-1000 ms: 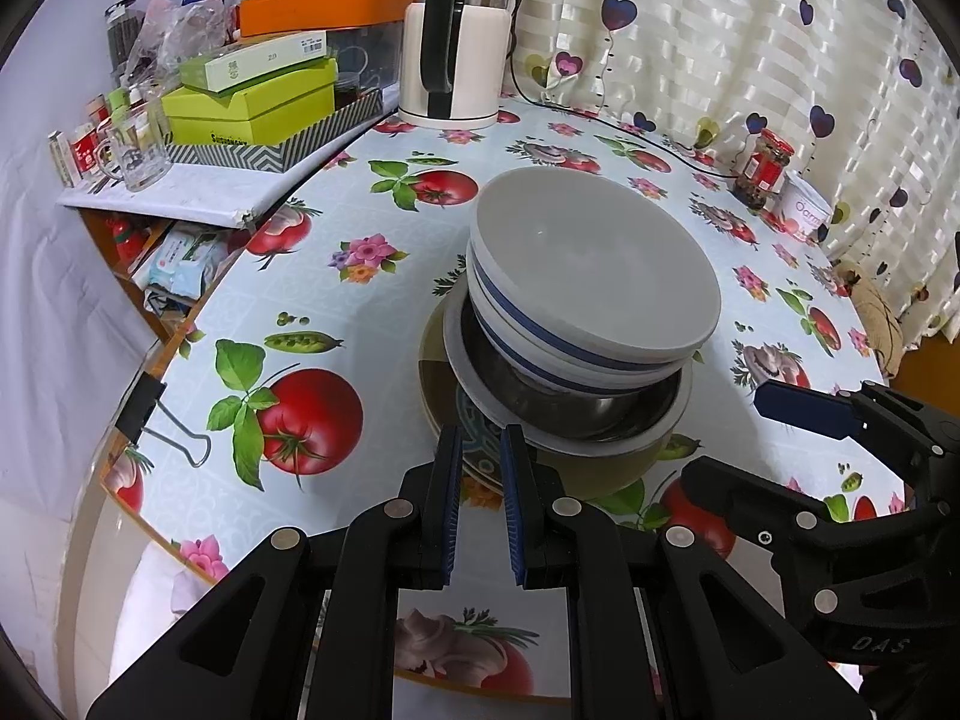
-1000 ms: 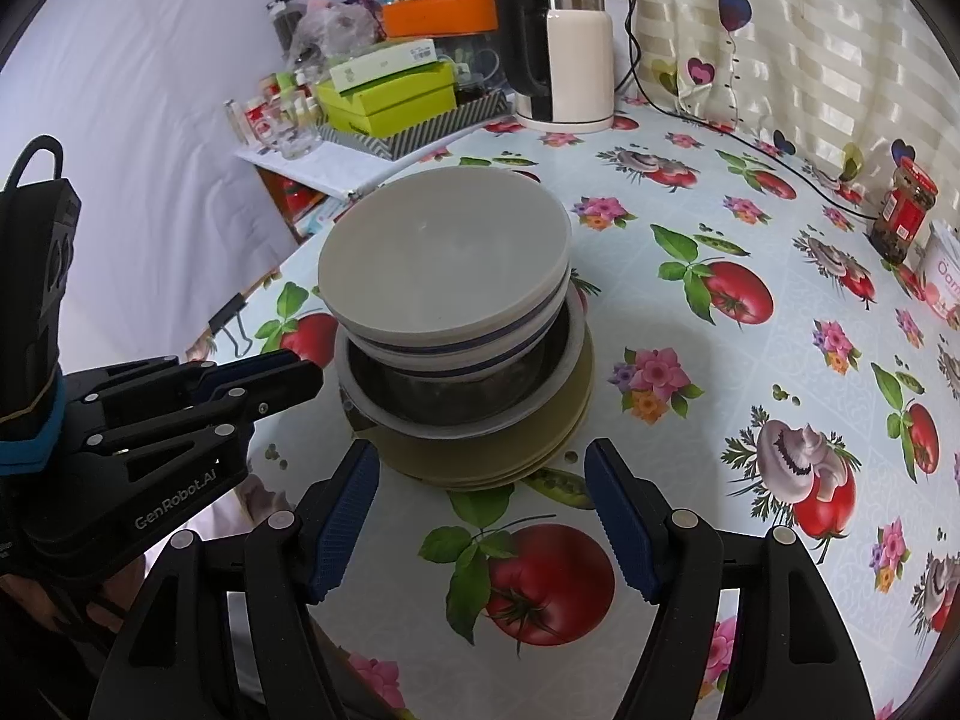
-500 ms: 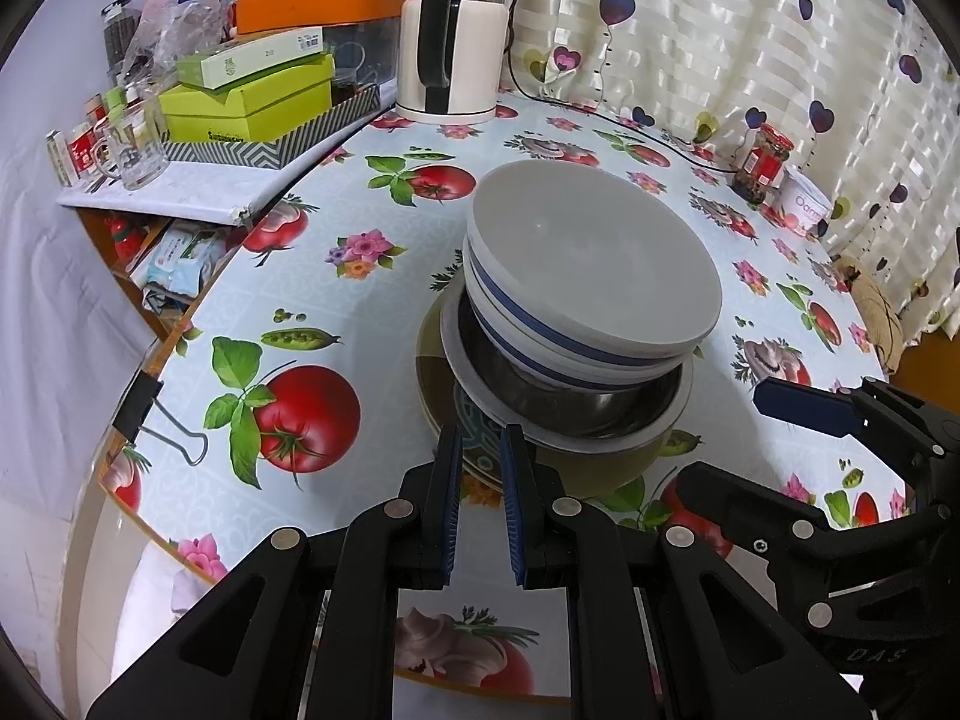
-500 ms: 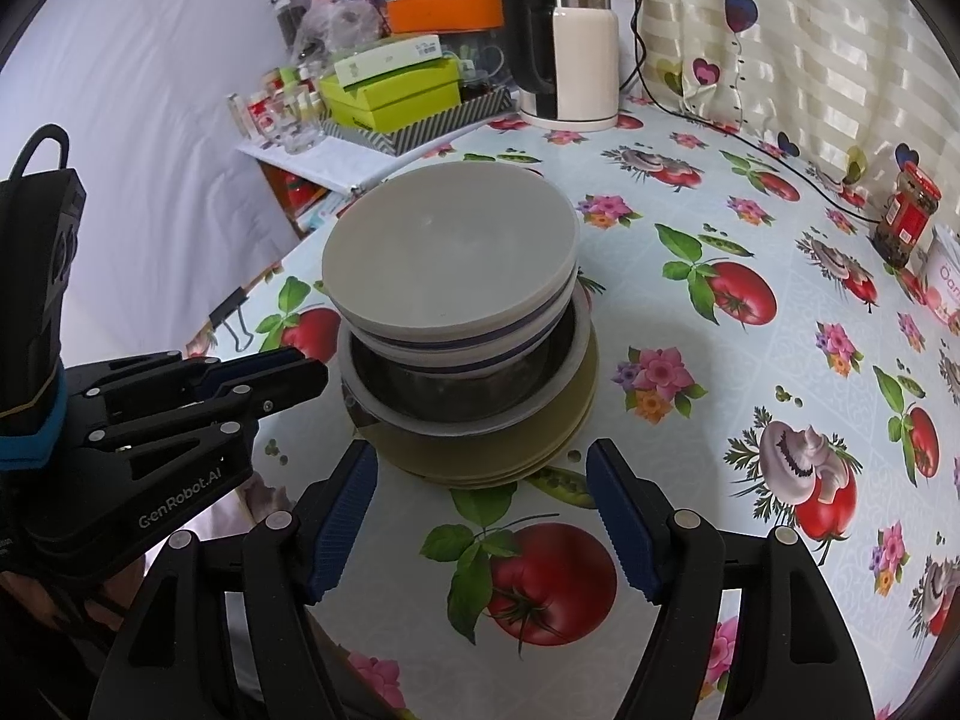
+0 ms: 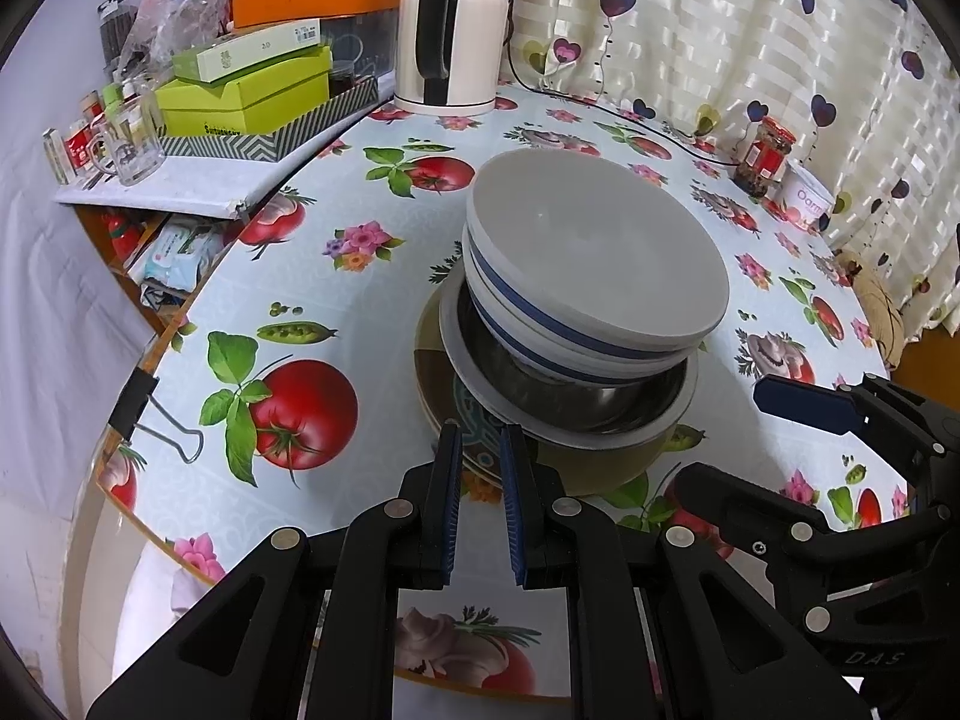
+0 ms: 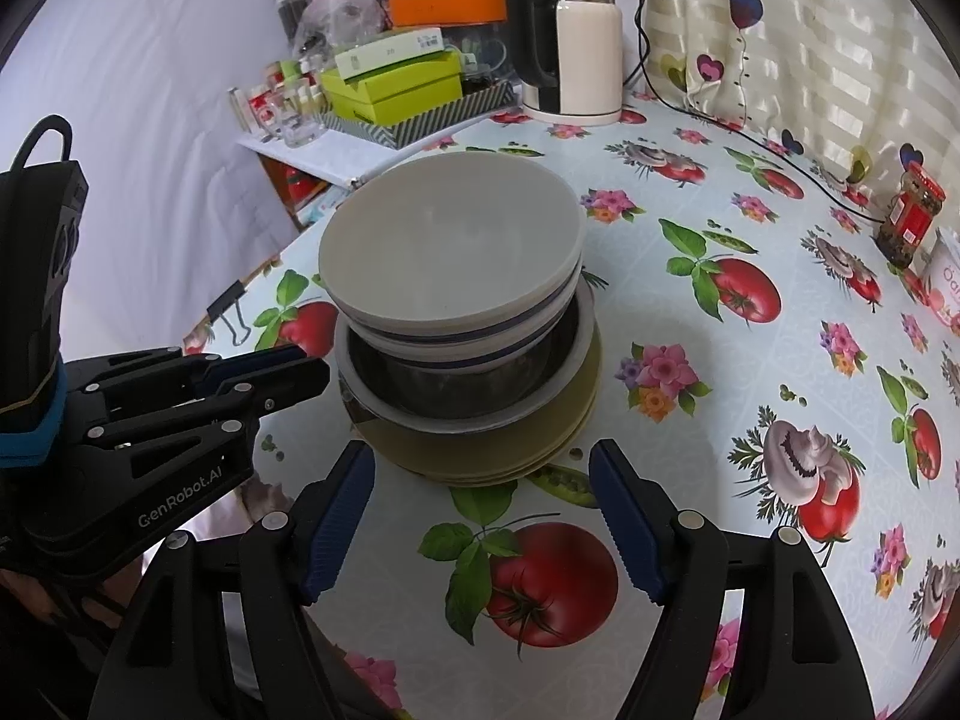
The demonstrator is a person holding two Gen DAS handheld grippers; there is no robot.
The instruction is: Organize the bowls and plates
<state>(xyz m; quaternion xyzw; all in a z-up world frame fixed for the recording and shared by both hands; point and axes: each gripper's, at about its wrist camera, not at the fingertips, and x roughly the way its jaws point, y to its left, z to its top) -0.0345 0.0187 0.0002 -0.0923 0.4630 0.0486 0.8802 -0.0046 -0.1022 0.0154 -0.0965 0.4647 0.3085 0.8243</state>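
Note:
A stack stands on the tablecloth: tan plates (image 5: 606, 468) (image 6: 576, 420) at the bottom, a metal bowl with a white rim (image 5: 576, 402) (image 6: 456, 402) on them, and white bowls with a blue stripe (image 5: 594, 276) (image 6: 450, 252) on top. My left gripper (image 5: 480, 462) is nearly shut and empty, its tips just at the stack's near edge. My right gripper (image 6: 480, 480) is wide open and empty, just in front of the plates. In the right wrist view the left gripper (image 6: 270, 372) shows at the left of the stack.
A kettle (image 5: 450, 30) (image 6: 564, 42) stands at the back with its cable running right. Green boxes (image 5: 246, 90) and glasses crowd a side shelf at the left. A jar (image 5: 765, 156) (image 6: 912, 216) and a tub stand at the far right. A binder clip (image 5: 150, 414) grips the table's edge.
Both grippers have edged slightly closer to the stack. The left gripper's fingers have parted a little. The stack has not moved.

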